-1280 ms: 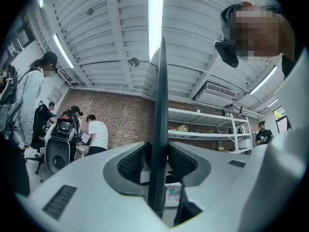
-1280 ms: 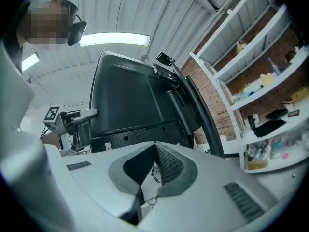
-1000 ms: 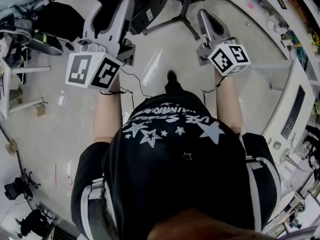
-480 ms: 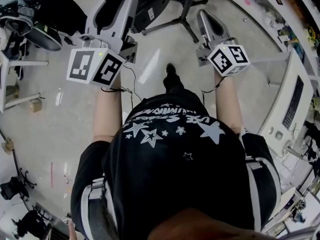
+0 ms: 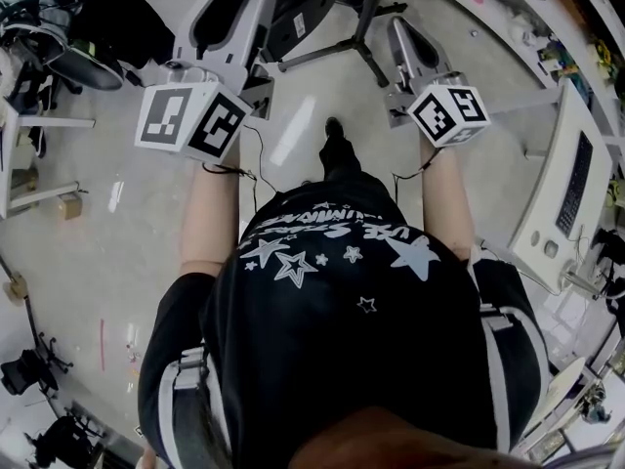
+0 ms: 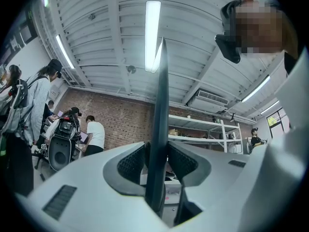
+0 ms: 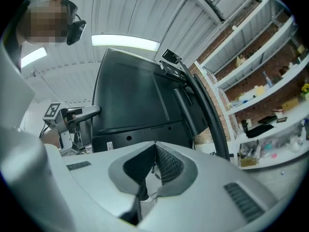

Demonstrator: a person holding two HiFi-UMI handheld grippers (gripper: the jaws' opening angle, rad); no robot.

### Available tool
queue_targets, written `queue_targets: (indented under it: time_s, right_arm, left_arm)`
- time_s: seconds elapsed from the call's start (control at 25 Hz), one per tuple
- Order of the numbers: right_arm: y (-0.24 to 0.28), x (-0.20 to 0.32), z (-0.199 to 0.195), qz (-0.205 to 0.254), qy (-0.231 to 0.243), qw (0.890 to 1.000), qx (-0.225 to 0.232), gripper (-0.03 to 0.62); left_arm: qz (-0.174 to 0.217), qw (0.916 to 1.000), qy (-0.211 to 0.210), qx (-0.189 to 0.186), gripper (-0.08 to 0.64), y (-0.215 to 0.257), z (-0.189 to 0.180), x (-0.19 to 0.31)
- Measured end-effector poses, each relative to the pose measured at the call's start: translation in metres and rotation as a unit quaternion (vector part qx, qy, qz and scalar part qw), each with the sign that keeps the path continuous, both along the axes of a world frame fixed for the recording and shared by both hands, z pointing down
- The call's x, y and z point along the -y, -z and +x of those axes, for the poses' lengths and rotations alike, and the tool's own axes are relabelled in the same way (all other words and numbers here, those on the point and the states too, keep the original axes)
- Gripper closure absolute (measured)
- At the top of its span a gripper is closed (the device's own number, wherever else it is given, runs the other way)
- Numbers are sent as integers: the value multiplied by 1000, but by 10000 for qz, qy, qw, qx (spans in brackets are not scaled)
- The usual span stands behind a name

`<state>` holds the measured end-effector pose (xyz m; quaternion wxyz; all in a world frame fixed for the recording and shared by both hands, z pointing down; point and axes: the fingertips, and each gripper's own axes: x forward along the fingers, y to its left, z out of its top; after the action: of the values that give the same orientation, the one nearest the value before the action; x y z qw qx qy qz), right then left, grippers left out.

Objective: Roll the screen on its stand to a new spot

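The screen point(image 7: 130, 95) stands upright on its rolling stand point(image 5: 327, 47), right in front of the person, out on the open floor point(image 5: 127, 223) between the desks. So the left gripper point(image 6: 157, 151) has its jaws clamped on the screen's thin side edge. Seen edge-on from the left gripper view, the dark panel runs straight up between the two ribbed pads point(image 6: 133, 163). The right gripper point(image 7: 155, 146) has its jaws closed together with nothing between them, the tip just below the bottom edge of the screen's black back. Can't tell if it's actually touching. Both arms are stretched out forward. Off to the person's right there's a white desk point(image 5: 547, 213) with a keyboard point(image 5: 573, 198), plus shelves point(image 7: 260, 91) along a brick wall point(image 6: 120, 120), where a few people point(image 6: 95, 134) are standing.
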<state>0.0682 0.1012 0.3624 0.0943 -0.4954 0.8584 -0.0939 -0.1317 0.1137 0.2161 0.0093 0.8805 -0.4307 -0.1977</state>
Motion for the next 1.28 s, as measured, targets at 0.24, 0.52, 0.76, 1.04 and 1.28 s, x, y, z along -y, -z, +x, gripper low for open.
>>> queue_targets:
  time_s: [0.24,0.52,0.76,1.04,1.28]
  right_arm:
    - [-4,-19,1,-30,-122,9999,-3,584]
    - [3,-36,-1,-20,-241,9997,-37,584]
    - [-4,-64,5,-214,-462,9985,-222,584]
    - [-6,-93,38,-293,-734,9965,-282,584]
    - [-4,-99,56,-206,-640,9977,-103,584]
  left_arm:
    - [-44,10000,-50,0,394,-1,-3,-9]
    - [-14,9999,-98,-22,394,-1,-7,-11]
    - [-74,9996,-247,124,393,1,-7,-12]
    - [8,10000,-12,72,393,6,-13,-25]
    - [-114,9991,283,296,391,-10,-12,-52]
